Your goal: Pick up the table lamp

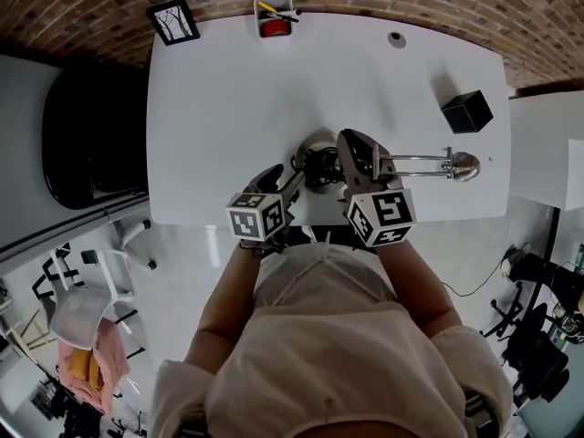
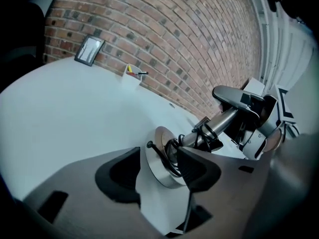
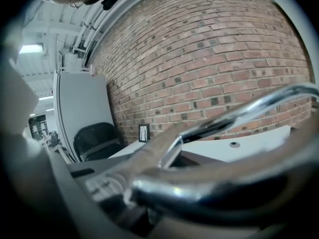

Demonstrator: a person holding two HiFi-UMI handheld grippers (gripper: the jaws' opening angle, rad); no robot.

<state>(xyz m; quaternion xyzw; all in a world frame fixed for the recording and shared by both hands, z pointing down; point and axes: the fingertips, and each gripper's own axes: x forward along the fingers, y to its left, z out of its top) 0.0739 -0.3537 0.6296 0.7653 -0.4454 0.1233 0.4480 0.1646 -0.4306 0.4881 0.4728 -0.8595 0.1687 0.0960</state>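
Head view read: lift stage, both tongs already on the table lamp (image 1: 392, 163).

Doing it well, as a judgement:
- Raise both tongs together at the same rate, keeping the stem (image 1: 420, 160) level. No twisting between the two grips.
- Keep a firm squeeze on the base (image 1: 315, 149). Smooth metal with a thin rim, so likely to slip or pivot.
- Expect sag at the shade end (image 1: 465, 165). Carry that load with the right tongs (image 1: 351, 149).
- Mind the black cable (image 2: 169, 158) looped at the base, right beside the left pads (image 2: 119, 176).
- Go straight up, clear of the black cube (image 1: 467, 110) near the right edge. Pen cup (image 1: 274, 16) and frame (image 1: 173, 21) at the far edge, well apart, no concern.

Layout:
- Lamp down on its side along the near edge of the counter (image 1: 228, 99), base about mid-edge, stem pointing toward the right edge, shade end short of the near right corner. Touching the counter or just off it: cannot tell.
- Left tongs (image 1: 294, 176) read as clamped on the base. In left gripper view, disc wedged edge-on between both pads, no clear gap.
- Right tongs read as closed on the stem just beside the base. In right gripper view, chrome tube straight across the jaws, too blurred to check exact pad contact.
- Both grips at the base end, shade end unsupported.
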